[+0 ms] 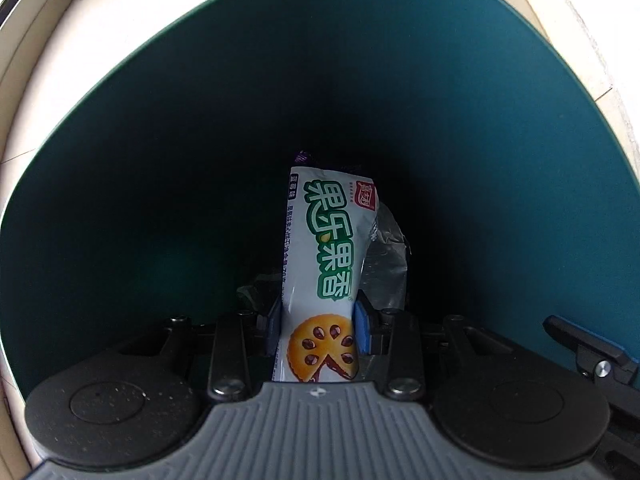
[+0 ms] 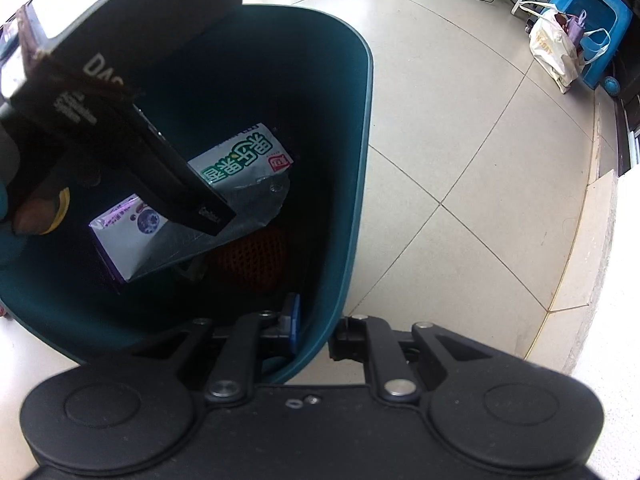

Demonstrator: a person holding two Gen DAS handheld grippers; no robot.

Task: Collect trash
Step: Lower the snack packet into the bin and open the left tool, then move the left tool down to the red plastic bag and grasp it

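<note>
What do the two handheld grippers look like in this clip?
Both are matte black linkage bodies with round caps and silver bolts. The left gripper has a ribbed grey plate and blue pads on its fingers. The right gripper shows one blue pad.

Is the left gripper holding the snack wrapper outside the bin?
No. The left gripper holds the wrapper between its pads inside the teal bin, whose walls surround it.

You are looking at a white snack wrapper [image 1: 320, 264] showing green Chinese characters 果乐果香 at frame centre, with a red brand square at its top. Upper left in the right wrist view, the left gripper's black body [image 2: 100, 92] is displaying white letters "DA", partly cut off.
</note>
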